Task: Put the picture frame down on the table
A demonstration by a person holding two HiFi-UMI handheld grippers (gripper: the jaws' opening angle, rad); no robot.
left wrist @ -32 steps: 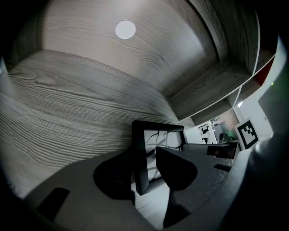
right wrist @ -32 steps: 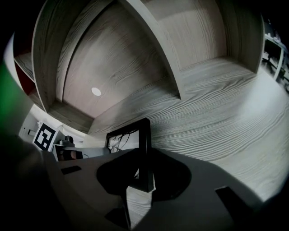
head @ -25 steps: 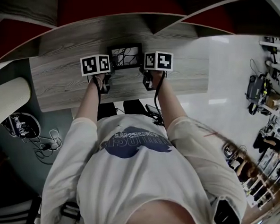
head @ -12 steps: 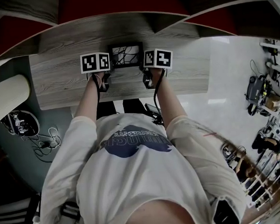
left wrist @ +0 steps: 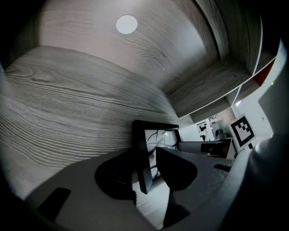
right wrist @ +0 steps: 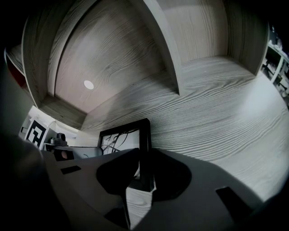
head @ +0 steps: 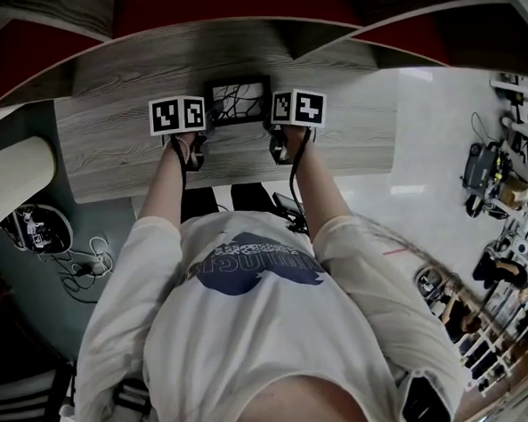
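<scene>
- left gripper (left wrist: 145,174): jaws narrow, clamped on the left side bar of the picture frame (left wrist: 141,155), one jaw on each face.
- right gripper (right wrist: 144,178): same grip on the frame's right side bar.
- The frame is black and held upright between the two grippers, glass side toward the person. It sits low over the counter (head: 109,153); I can't tell whether its bottom edge touches.
- The picture inside is dark branch-like lines on white, with no caption I can read.
- The only markings on the grippers are black-and-white square codes on the left marker cube (head: 178,115) and right marker cube (head: 298,110).
- The print on the person's T-shirt (head: 249,264) is dark and upside down from the head view, so it isn't legible.
- The counter is bare wood grain on both sides of the frame, with its front edge just behind the person's wrists.
- Behind the frame a back panel rises from the counter, carrying a round white cap (left wrist: 126,24).
- An upright divider (right wrist: 165,45) stands to the right, well apart from the frame.
</scene>
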